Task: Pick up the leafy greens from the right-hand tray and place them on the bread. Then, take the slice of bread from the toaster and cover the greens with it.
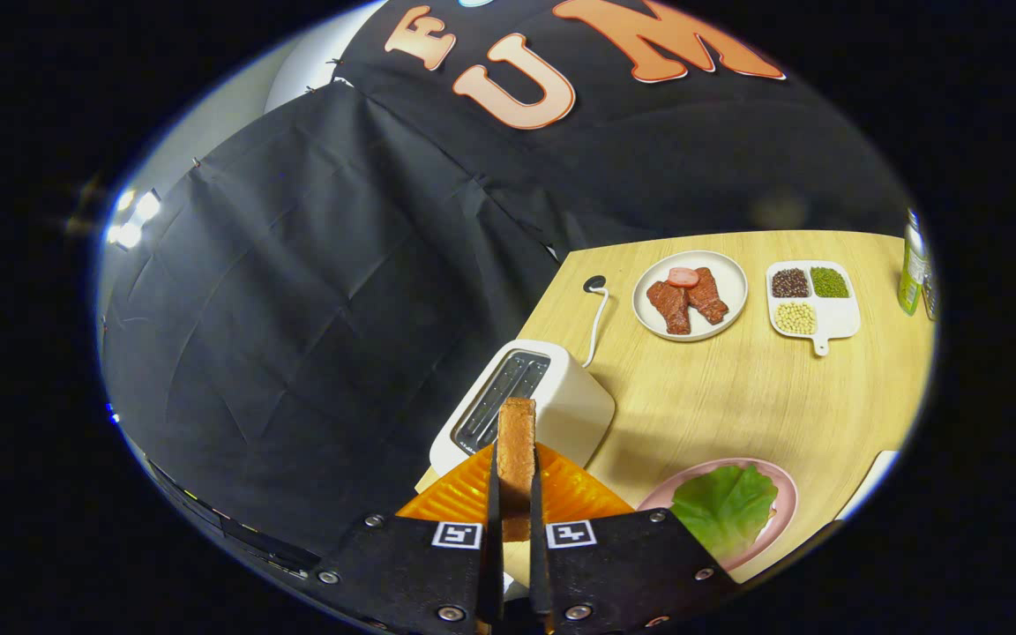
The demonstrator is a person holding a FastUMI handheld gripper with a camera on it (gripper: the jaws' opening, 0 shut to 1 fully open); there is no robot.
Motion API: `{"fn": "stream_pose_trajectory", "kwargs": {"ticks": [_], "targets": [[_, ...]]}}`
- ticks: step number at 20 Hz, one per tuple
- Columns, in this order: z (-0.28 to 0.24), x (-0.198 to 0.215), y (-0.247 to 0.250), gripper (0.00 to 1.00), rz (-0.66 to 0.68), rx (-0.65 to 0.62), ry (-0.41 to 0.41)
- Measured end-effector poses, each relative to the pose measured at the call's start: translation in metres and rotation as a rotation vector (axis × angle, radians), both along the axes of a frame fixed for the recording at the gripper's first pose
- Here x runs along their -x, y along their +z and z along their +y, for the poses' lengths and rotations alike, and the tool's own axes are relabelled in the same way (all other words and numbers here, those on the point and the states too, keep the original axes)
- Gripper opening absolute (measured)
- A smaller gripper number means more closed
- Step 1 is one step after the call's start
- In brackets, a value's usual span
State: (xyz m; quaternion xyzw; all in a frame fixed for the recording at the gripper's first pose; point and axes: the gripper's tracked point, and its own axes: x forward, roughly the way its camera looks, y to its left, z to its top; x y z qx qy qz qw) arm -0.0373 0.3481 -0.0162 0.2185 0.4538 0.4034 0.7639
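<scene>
My gripper (515,494) is shut on a slice of bread (517,450), held on edge between both fingers, above the orange tray (455,498). Just beyond the slice stands the white toaster (561,401) with its slots bare. To the right of the fingers a pink plate (777,481) carries a leafy green (724,507); whatever lies under the leaf is hidden.
Farther back on the wooden table (737,397) sit a white plate (728,282) of meat pieces with a pink slice, and a white divided dish (839,317) of beans. A green bottle (912,265) stands at the far right. The toaster's cord (596,326) runs back to a socket.
</scene>
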Motion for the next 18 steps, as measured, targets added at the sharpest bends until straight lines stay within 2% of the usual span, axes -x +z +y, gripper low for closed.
{"fn": "stream_pose_trajectory", "kwargs": {"ticks": [7,18], "targets": [[-0.052,0.007,-0.025,0.12,0.011,-0.007,-0.061],[-0.087,0.022,-0.074,0.12,0.048,-0.004,-0.086]]}}
